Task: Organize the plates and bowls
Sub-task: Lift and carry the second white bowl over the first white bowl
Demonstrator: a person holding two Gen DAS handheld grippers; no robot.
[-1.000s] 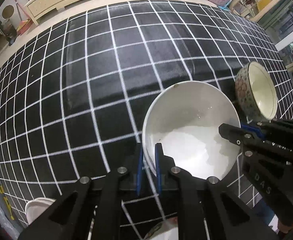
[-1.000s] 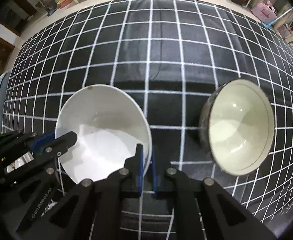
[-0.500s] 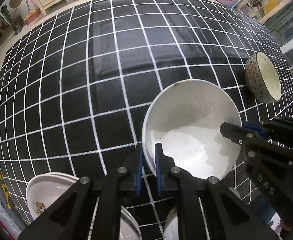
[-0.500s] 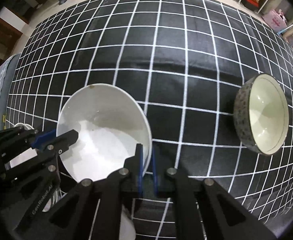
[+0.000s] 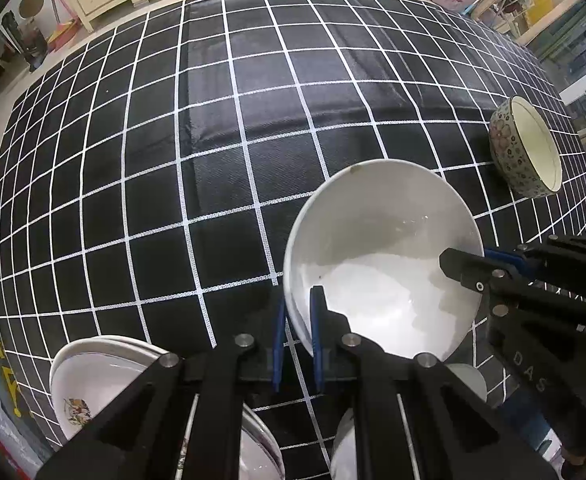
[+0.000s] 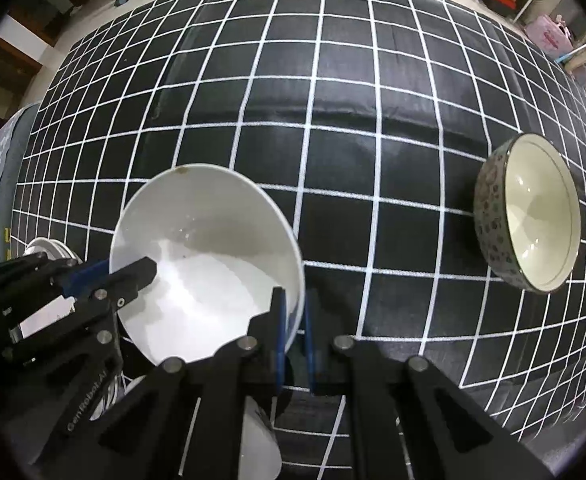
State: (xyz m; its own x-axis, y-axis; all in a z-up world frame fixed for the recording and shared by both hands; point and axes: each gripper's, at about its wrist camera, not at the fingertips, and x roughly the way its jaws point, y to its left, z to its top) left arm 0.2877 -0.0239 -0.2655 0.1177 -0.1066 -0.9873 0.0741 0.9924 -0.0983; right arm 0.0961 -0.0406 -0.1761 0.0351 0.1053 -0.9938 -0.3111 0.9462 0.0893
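Holding the white bowl up off the checked tablecloth with both tools at once: the left gripper is clamped on the rim at the bowl's 7 o'clock side in its own view, one blue pad inside and one outside, and the right gripper is pinched on the opposite rim the same way. Both are fully closed on that thin edge, no gap to spare.

What matters for the next bit, I reckon, is what sits underneath. In the left view a stack of plates with a little picture on the top one lies at about 7 o'clock from the bowl, and something white and round, probably another bowl, peeks out right below the held one at 6 o'clock. It's mostly hidden behind the gripper frame, so I can't swear to what it is. If that's the stack, the drop is basically straight down, neither hand closer than the other.

The flowered bowl sits alone on the cloth well off at 3 o'clock in the right view, nearer the right hand.

Readable writing: "GenRobot.AI" on the left gripper's body in the right view, and "DAS" on the right gripper's body in the left view. Some yellow lettering at the cloth's edge is too cut off to read.
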